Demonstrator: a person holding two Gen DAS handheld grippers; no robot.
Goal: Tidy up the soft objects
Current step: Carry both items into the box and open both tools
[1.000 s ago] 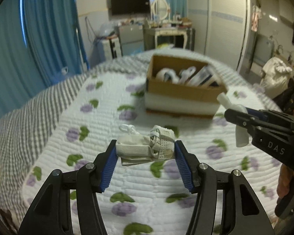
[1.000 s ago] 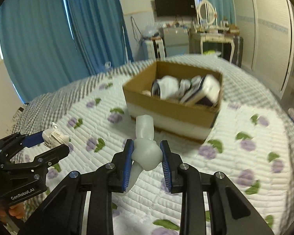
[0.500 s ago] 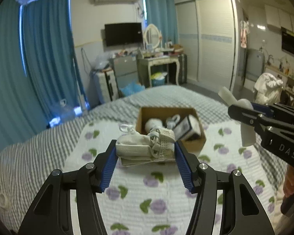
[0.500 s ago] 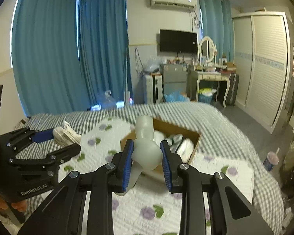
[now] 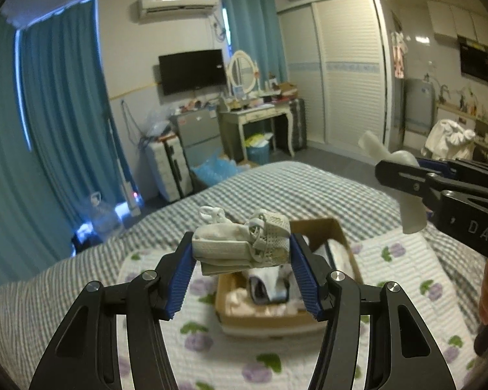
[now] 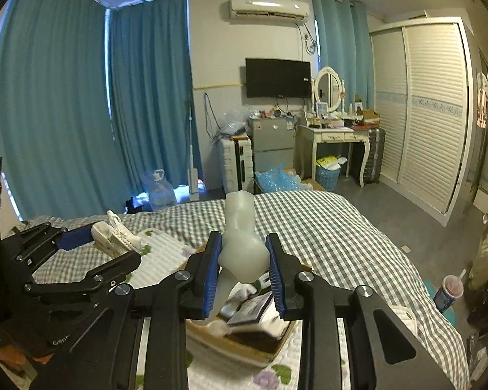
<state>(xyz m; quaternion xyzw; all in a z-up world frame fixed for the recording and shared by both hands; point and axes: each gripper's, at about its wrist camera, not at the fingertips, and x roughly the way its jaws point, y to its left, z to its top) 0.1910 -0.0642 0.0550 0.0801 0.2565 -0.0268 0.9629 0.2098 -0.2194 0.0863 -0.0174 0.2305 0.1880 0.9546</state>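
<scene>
My left gripper (image 5: 242,253) is shut on a small white mesh shoe (image 5: 244,243) and holds it in the air above the open cardboard box (image 5: 273,320). The box sits on the floral quilt and holds several soft items. My right gripper (image 6: 243,260) is shut on a pale translucent soft object (image 6: 242,247), also held high over the box (image 6: 244,347). The right gripper with its object (image 5: 410,208) shows at the right of the left wrist view. The left gripper with the shoe (image 6: 114,237) shows at the left of the right wrist view.
The box rests on a white quilt with purple flowers (image 5: 211,351) over a grey checked bed cover (image 6: 335,227). Blue curtains (image 6: 81,97), a dressing table (image 6: 335,136), a wall TV (image 6: 278,78) and a white wardrobe (image 6: 423,107) stand beyond the bed.
Both grippers have risen well above the bed, each still holding its object. The box now lies below and close under both grippers instead of ahead of them.
</scene>
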